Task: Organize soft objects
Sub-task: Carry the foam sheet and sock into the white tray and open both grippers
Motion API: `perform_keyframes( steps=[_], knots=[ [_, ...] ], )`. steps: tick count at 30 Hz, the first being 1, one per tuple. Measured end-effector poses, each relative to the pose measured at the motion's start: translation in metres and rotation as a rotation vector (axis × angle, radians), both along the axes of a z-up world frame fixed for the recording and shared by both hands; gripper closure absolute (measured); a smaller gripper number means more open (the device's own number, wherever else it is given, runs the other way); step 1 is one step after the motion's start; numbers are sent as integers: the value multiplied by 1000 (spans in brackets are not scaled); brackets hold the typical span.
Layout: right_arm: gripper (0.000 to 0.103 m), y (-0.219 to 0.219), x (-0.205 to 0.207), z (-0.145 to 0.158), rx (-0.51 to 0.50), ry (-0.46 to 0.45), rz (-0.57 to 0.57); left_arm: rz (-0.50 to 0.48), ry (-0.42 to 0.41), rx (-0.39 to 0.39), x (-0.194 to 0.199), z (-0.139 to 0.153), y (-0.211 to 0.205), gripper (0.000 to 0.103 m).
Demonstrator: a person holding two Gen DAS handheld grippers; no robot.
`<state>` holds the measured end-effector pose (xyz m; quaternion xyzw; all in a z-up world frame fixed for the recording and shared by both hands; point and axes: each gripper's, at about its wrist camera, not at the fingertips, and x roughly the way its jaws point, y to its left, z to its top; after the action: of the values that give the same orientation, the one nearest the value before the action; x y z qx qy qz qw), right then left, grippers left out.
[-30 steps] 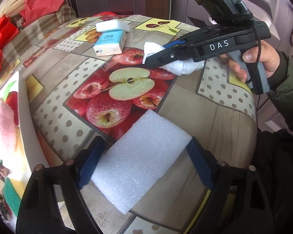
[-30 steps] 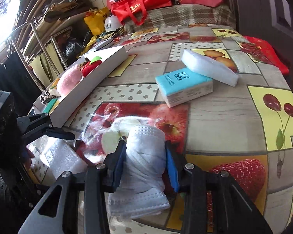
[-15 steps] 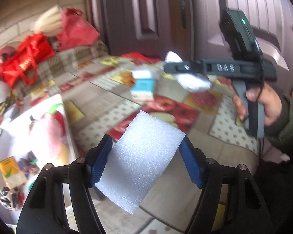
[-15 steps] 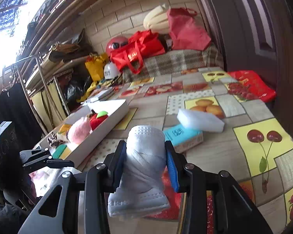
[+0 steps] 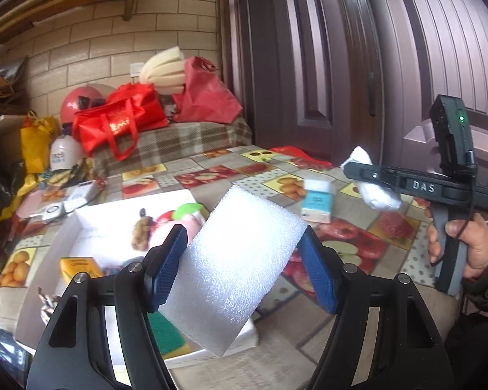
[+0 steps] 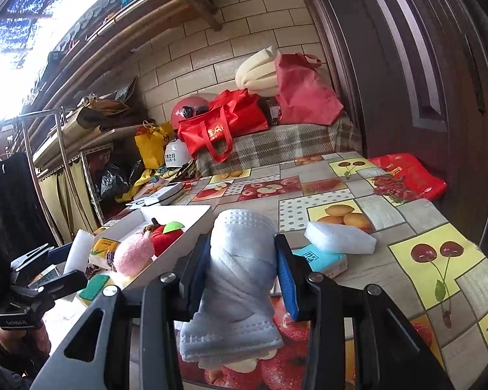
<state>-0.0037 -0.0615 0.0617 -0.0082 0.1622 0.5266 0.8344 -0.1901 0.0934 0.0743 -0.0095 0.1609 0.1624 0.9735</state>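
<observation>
My left gripper (image 5: 240, 269) is shut on a white foam block (image 5: 237, 269) and holds it in the air over the near end of the white box (image 5: 91, 227). My right gripper (image 6: 242, 276) is shut on a rolled white cloth (image 6: 240, 279), lifted above the table. It also shows in the left wrist view (image 5: 374, 191), to the right of the box. The box (image 6: 175, 247) holds a pink plush ball (image 6: 135, 255), a red plush apple (image 6: 166, 239), a yellow pack and a green sponge (image 6: 94, 286).
A blue tissue pack (image 6: 322, 258) with a second white foam block (image 6: 340, 239) behind it lies on the fruit-print table (image 6: 406, 214). A red bag (image 6: 406, 175) lies at the far right edge. Bags and a helmet crowd the bench behind. A door stands at the right.
Both grippers have risen from the table with their loads. The left one has swung left with the foam block, from over the table to over the white box.
</observation>
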Motion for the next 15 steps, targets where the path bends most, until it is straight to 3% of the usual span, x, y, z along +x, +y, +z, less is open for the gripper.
perform_keyframes(
  steps=[4, 7, 15],
  knots=[
    [64, 14, -9, 0, -14, -40, 17, 65, -9, -2, -8, -1, 18, 33],
    [64, 29, -16, -1, -28, -52, 41, 132, 11, 72, -6, -6, 27, 32],
    [64, 83, -43, -10, -105, -80, 152, 219, -19, -58, -17, -13, 74, 32]
  ],
)
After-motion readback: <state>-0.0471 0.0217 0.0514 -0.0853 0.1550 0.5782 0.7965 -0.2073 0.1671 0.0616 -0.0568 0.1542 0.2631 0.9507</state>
